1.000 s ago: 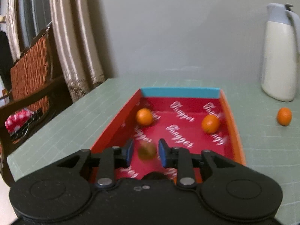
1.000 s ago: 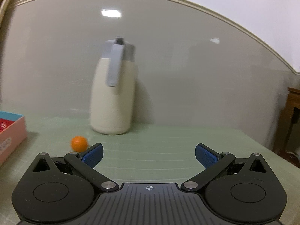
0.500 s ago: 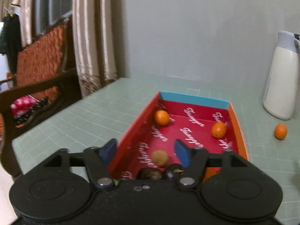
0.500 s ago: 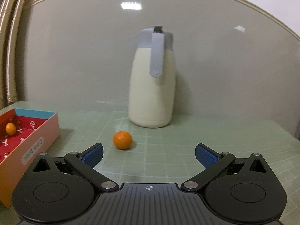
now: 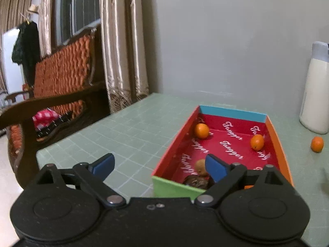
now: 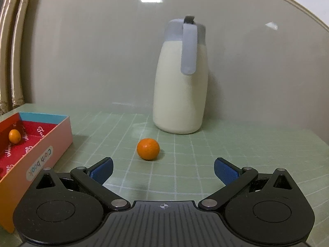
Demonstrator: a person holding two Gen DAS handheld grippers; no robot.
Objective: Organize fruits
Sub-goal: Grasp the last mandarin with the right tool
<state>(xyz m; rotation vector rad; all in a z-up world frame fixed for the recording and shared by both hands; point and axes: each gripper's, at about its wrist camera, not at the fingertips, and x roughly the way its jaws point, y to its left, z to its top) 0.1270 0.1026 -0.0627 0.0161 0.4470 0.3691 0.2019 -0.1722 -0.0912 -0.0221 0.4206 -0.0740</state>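
Standing on the green table point(image 6: 236, 144), the red box point(image 5: 276, 138) already holds two oranges point(image 5: 202, 130) and a brown fruit point(image 5: 200, 166); something dark lies at its near end, hard to make out. One loose orange point(image 6: 148, 148) is left on the table, near the white jug point(image 6: 181, 90), so the task looks mostly done. The left gripper point(image 5: 159, 165) is opening its jaws, with nothing between them. The right gripper point(image 6: 163, 169) stands wide and empty, facing this orange. The near corner of the box is hidden.
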